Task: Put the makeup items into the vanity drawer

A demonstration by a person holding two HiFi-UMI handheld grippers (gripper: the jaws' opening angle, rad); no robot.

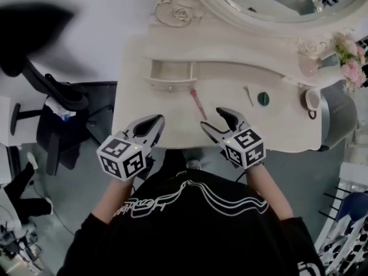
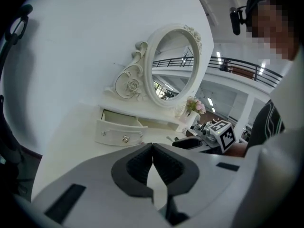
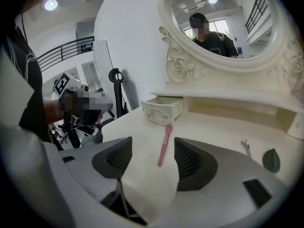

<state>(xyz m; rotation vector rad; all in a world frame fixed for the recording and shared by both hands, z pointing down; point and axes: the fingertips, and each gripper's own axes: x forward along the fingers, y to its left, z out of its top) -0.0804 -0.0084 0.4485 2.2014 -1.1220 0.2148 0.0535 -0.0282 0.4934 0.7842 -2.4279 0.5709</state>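
Right gripper (image 3: 151, 159): jaws wide apart, gripping nothing. The pink brush (image 3: 164, 145) lies flat on the table (image 3: 213, 132) beyond the jaws, in line with their gap and untouched, its head toward the open drawer (image 3: 161, 109). Left gripper (image 2: 152, 148): jaws closed together, empty.

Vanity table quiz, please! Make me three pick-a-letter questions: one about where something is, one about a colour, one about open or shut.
1. Where is the pink brush? A on the tabletop, near the drawer; B inside the drawer; C hanging off the tabletop's edge.
2. What colour is the small round item? A red; B green; C yellow.
3. The drawer is: A shut; B pulled right off; C open.

Answers:
1 A: it lies flat on the white top.
2 B: it looks dark green.
3 C: its inside shows.
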